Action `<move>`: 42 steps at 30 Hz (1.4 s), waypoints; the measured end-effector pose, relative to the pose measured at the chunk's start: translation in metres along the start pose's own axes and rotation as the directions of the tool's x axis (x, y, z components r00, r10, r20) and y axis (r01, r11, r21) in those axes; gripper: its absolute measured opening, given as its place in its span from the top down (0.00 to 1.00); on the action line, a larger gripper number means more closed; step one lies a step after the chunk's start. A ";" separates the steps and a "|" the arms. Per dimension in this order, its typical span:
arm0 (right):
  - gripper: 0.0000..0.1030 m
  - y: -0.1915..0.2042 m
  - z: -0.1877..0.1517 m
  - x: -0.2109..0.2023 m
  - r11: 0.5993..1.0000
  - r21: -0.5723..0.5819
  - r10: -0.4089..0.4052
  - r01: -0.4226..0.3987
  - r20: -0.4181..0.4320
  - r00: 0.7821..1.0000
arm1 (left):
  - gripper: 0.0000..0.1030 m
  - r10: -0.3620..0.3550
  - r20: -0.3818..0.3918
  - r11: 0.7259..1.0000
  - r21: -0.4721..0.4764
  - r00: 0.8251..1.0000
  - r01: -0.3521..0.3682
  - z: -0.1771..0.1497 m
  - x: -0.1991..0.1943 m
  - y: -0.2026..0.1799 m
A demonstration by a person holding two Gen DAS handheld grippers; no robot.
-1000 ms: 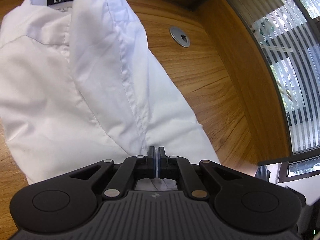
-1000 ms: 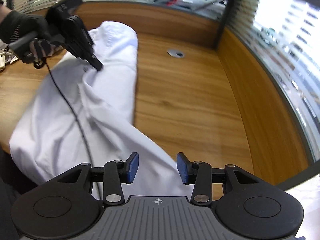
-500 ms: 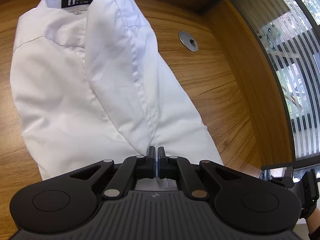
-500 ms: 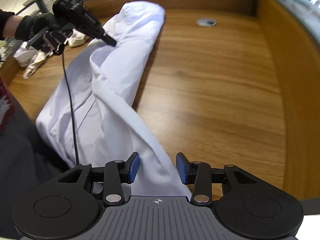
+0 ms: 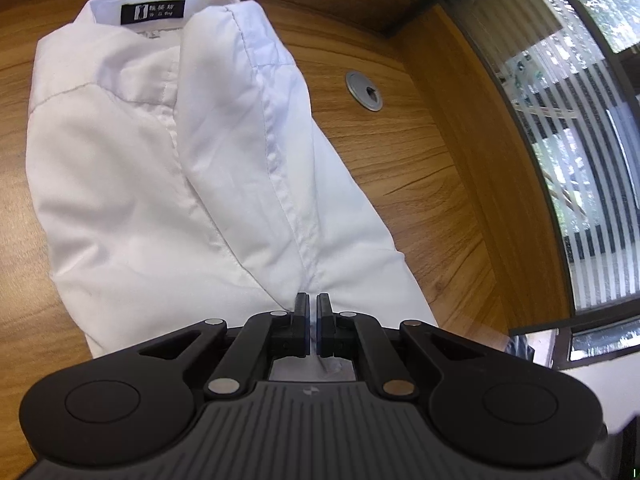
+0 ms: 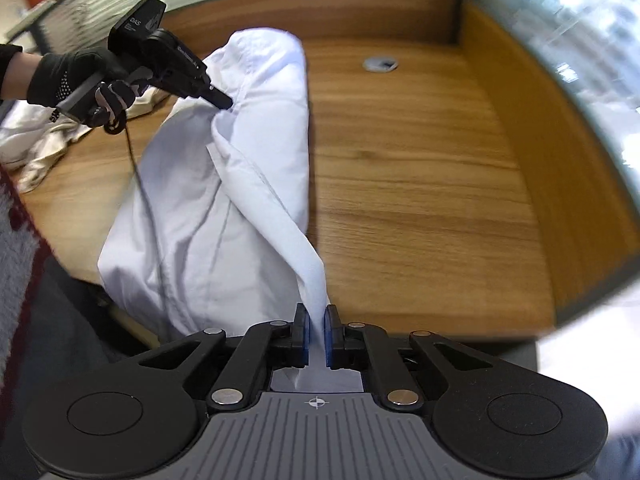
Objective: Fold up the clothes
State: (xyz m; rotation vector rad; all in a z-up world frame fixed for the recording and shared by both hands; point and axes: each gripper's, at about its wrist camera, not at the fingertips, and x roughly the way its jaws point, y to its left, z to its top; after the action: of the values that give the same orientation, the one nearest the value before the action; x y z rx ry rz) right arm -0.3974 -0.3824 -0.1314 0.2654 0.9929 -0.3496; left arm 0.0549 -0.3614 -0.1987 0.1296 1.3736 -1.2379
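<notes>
**White shirt held at two points on the wooden desk**

The white dress shirt is laid on the wooden desk, collar and black neck label at the far end. One side panel is folded over the body along a stitched seam. The left gripper is clamped narrowly on a fold of the shirt's fabric, and is seen from the right wrist view held in a black-gloved hand. The right gripper is closed on a raised strip of fabric near the desk's near edge. A round metal cable grommet is set into the desk beside the shirt. Other pale garments are piled at the left.
</notes>
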 end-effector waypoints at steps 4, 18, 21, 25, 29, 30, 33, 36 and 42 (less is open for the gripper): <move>0.94 0.070 -0.010 -0.020 0.985 0.038 -0.166 0.165 0.021 0.986 | 0.97 -0.026 0.000 0.999 0.037 1.000 0.026 0.000 -0.008 0.007; 0.94 0.183 -0.057 0.076 0.886 0.002 -0.464 0.464 -0.040 0.885 | 0.65 -0.040 0.121 0.998 0.052 0.992 0.033 -0.005 -0.061 0.028; 0.94 0.183 -0.062 0.095 0.891 -0.028 -0.454 0.453 -0.042 0.890 | 0.64 -0.019 0.160 1.000 0.016 0.987 0.016 0.002 -0.064 0.041; 0.92 0.176 -0.062 0.093 0.906 -0.012 -0.423 0.422 -0.018 0.906 | 0.60 -0.004 0.215 1.000 -0.012 0.977 0.007 0.018 -0.058 0.043; 0.79 0.168 -0.052 0.065 0.924 0.048 -0.381 0.379 0.062 0.922 | 0.59 0.007 0.249 0.999 -0.033 0.969 0.002 0.034 -0.052 0.045; 0.72 0.167 -0.048 0.056 0.925 0.064 -0.379 0.374 0.094 0.921 | 0.59 0.012 0.257 0.999 -0.035 0.966 -0.003 0.037 -0.051 0.045; 0.55 0.165 -0.026 0.034 0.927 0.105 -0.374 0.360 0.184 0.909 | 0.59 0.028 0.269 0.998 -0.055 0.963 -0.014 0.045 -0.046 0.048; 0.55 0.161 0.000 0.037 0.935 0.094 -0.354 0.341 0.208 0.912 | 0.58 0.033 0.273 0.997 -0.078 0.961 -0.012 0.049 -0.039 0.052; 0.57 0.145 0.023 0.078 0.947 -0.003 -0.316 0.321 0.156 0.936 | 0.61 0.042 0.267 0.996 -0.092 0.963 -0.018 0.053 -0.028 0.058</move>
State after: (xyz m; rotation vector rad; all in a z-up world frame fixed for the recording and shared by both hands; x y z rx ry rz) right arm -0.2819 -0.2717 -0.1775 0.0479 0.8870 -0.6424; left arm 0.1382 -0.3571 -0.1946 -0.0780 1.1824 -1.1220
